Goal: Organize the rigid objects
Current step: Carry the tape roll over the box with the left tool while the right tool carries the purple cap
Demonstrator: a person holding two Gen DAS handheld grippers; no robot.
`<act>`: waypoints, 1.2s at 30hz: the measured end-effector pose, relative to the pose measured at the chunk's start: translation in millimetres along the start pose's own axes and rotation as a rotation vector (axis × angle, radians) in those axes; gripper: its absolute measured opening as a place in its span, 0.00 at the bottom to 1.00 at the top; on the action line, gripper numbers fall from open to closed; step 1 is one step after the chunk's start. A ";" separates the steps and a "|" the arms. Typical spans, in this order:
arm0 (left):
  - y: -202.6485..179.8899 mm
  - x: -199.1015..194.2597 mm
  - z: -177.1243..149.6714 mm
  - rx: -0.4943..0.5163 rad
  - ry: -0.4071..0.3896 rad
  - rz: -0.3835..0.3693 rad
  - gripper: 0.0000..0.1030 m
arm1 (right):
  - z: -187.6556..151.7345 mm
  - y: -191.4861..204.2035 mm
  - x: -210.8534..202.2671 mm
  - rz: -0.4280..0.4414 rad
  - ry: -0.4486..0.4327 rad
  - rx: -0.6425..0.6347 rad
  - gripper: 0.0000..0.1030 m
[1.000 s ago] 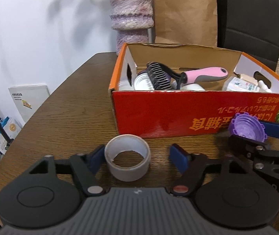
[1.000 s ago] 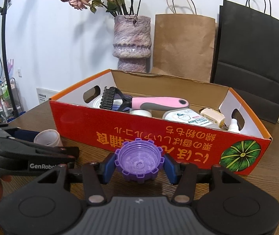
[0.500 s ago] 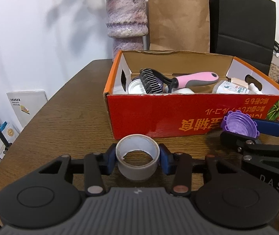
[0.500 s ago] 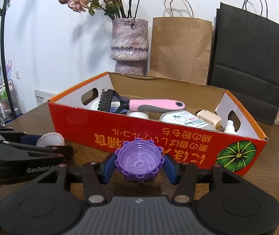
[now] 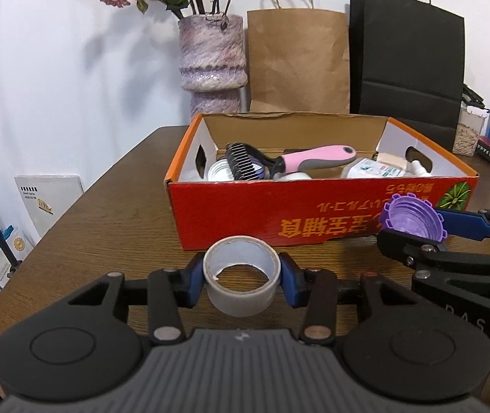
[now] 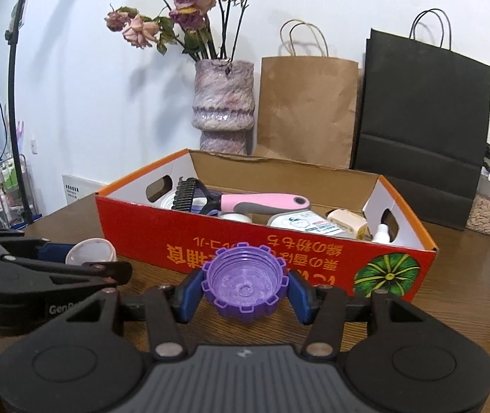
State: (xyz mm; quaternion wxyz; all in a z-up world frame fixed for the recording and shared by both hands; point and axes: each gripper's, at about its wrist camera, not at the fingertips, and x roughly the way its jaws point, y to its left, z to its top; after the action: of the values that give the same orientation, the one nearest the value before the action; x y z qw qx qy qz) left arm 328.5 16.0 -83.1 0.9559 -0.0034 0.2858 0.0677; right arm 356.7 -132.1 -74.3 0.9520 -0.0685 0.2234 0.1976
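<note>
My left gripper [image 5: 242, 280] is shut on a grey roll of tape [image 5: 241, 296] and holds it above the wooden table, in front of the red cardboard box [image 5: 279, 216]. My right gripper [image 6: 243, 290] is shut on a purple ridged cap [image 6: 243, 304], also raised in front of the box [image 6: 245, 251]. The cap shows in the left wrist view [image 5: 413, 220] at right; the tape shows in the right wrist view [image 6: 90, 251] at left. The box holds a pink-handled comb [image 5: 300, 161], white containers and small bottles.
A purple vase with dried roses [image 5: 212, 65], a brown paper bag [image 5: 298, 58] and a black paper bag [image 5: 406, 58] stand behind the box. The wooden table [image 5: 107, 220] has its left edge near a white wall, with clutter below it.
My left gripper closed on the tape roll and lifted it. Both grippers rose with their objects; the views tilted up, showing more of the vase and flowers.
</note>
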 end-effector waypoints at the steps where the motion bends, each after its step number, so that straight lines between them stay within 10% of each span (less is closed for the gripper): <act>1: -2.0 -2.0 0.3 0.001 -0.005 0.001 0.44 | 0.0 -1.1 -2.4 -0.001 -0.005 0.002 0.50; 36: -46.0 3.3 56.3 -0.038 -0.143 -0.008 0.44 | 25.2 -62.9 -12.8 -0.056 -0.162 0.121 0.50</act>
State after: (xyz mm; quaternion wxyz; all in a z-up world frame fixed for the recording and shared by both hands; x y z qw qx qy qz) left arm 368.0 -26.6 -39.3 0.9738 -0.0178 0.2156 0.0696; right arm 381.8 -188.4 -43.4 0.9745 -0.0009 0.1553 0.1620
